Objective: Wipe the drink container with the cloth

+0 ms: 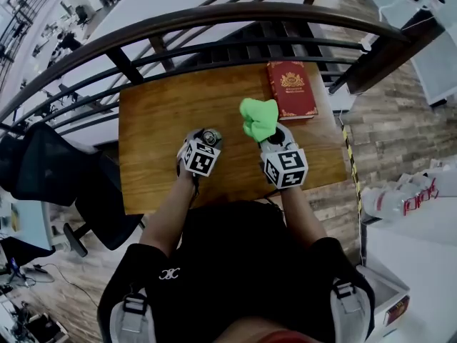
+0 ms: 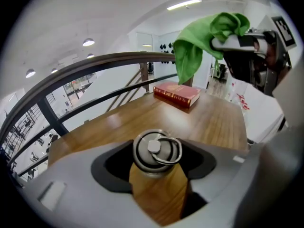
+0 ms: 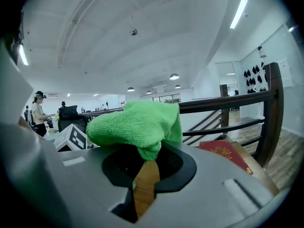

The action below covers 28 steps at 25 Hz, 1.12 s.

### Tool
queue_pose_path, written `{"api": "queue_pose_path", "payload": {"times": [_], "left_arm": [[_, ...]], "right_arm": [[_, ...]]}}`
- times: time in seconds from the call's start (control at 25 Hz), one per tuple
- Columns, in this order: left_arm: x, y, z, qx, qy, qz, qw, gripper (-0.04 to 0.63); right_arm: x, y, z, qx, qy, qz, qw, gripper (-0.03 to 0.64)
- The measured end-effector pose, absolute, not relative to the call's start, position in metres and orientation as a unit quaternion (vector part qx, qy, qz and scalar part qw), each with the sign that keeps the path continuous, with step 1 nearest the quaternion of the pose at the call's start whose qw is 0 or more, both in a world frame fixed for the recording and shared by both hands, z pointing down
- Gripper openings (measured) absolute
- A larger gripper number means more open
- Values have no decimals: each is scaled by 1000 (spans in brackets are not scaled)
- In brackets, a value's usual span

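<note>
A small metal drink container (image 2: 156, 149) with a ring on its cap sits between the jaws of my left gripper (image 2: 156, 167), which is shut on it; in the head view the container (image 1: 210, 137) shows just beyond the left gripper (image 1: 200, 148) above the wooden table (image 1: 164, 134). My right gripper (image 1: 275, 138) is shut on a bright green cloth (image 1: 258, 118), held up over the table to the right of the container. The cloth (image 3: 137, 127) bunches over the right gripper's jaws (image 3: 145, 158). In the left gripper view the cloth (image 2: 199, 46) hangs at the upper right.
A red hardcover book (image 1: 290, 89) lies on the table's far right part. A dark curved railing (image 1: 214, 31) runs behind the table. A black office chair (image 1: 64, 184) stands left of the table. White bags (image 1: 407, 199) sit on the floor at right.
</note>
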<state>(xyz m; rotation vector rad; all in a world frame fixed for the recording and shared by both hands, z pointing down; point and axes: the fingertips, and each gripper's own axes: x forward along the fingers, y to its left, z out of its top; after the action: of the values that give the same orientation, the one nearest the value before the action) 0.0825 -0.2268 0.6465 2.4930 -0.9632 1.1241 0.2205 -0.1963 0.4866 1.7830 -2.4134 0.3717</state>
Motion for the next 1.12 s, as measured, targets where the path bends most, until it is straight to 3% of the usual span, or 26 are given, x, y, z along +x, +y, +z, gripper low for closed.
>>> {"api": "queue_pose_path", "payload": {"times": [0.4,0.64,0.88,1.08,1.12], "left_arm": [[78,-226,611,864,-350,349,92,324],[50,-227,552,873,-398,267,92,315],[-21,-242,473,854,-494,145,72,194],[-89,-239,412,818,-569,71,34,54],[-101,-238,404,812,-579,67,26,53]], "right_arm": [[215,-190,472,587,-801,111,45,51],[196,-197,447,585,-806,87,27,51],[159,-212,407,577,-816,40,4,51],[122,-225,374,579,-815,6,-15,51],[114,-227,368,579,-815,0,-18,51]]}}
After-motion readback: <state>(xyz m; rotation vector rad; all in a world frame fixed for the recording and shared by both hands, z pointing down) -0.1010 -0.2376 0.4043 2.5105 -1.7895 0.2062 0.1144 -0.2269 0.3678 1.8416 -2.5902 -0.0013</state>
